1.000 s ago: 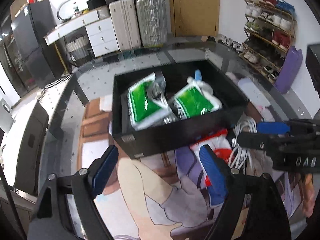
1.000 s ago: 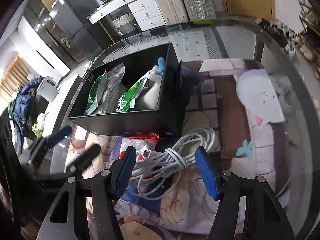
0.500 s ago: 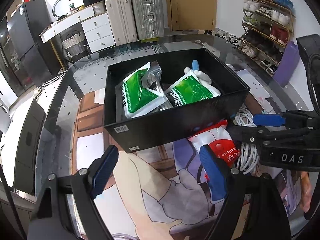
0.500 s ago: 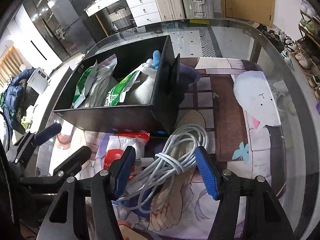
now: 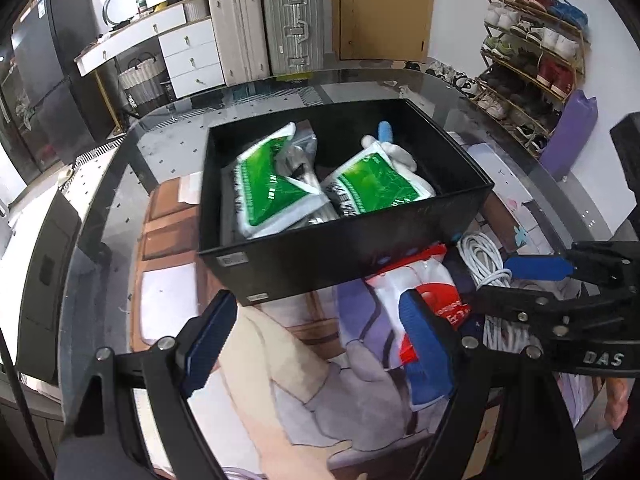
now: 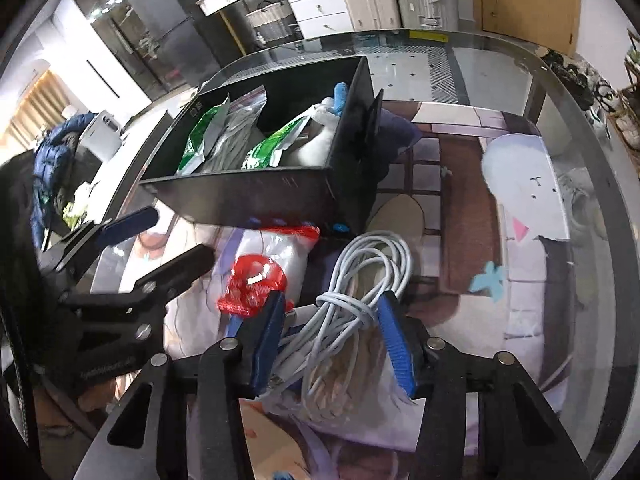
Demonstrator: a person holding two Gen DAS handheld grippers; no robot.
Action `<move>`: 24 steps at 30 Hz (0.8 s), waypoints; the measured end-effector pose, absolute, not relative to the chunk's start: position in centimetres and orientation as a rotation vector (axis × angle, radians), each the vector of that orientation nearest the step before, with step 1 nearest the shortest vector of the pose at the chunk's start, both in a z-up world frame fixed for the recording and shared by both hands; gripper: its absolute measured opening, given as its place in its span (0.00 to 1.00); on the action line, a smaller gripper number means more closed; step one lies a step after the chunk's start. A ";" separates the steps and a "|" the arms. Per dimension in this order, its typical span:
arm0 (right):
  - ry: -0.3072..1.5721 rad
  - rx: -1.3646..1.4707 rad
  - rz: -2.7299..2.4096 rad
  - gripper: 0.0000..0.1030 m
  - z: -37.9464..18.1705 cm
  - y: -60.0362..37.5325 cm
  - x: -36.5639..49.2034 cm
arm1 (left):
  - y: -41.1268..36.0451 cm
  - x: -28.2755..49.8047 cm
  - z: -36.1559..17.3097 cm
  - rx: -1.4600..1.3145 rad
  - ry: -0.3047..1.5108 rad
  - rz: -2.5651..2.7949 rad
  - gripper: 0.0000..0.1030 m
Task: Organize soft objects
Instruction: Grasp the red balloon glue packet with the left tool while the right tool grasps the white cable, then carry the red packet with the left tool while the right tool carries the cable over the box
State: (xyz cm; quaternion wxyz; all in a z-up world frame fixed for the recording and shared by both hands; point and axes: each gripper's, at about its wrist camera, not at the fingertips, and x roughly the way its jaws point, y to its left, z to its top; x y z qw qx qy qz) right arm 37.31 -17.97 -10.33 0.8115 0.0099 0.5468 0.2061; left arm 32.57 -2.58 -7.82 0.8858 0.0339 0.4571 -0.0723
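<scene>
The coiled white cable [image 6: 360, 280] is lying just in front of the black box [image 6: 256, 196], between the closing jaws of the right gripper [image 6: 332, 340] (pads not clearly pressing). At nine o'clock, the left gripper [image 5: 316, 344] is hovering wide apart over the red-and-white packet [image 6: 268, 268].

Little lettering reads here.

- Right gripper [image 5: 516, 280], black metal body at right edge of left wrist view: white capitals "DAS", lower right of frame.
- Red-and-white plastic packet [image 5: 424, 300], centre right, just below the black rectangular box [image 5: 344, 256]: white characters on its red patch, too small to read.
- White sticker on the box's front wall, left of centre: print illegible.
- Green-and-white pouches [image 5: 276, 188] inside the box: dark lettering along their edges, unreadable.
</scene>
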 end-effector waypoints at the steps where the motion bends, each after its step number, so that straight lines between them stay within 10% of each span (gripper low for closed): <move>1: 1.162 0.021 0.441 0.46 -10.2 -18.6 37.1 | -2.8 32.7 -7.9 0.066 0.957 -0.156 0.81; 15: 1.131 0.169 0.488 0.49 -9.7 -23.6 36.7 | -8.7 34.3 -9.9 0.108 1.025 -0.195 0.79; 18: 1.147 0.156 0.498 0.49 -10.1 -23.1 36.7 | -9.0 34.4 -10.5 0.111 1.056 -0.216 0.46; 24: 1.183 0.106 0.491 0.49 -11.3 -21.5 36.8 | -8.0 33.2 -9.5 0.112 1.049 -0.254 0.41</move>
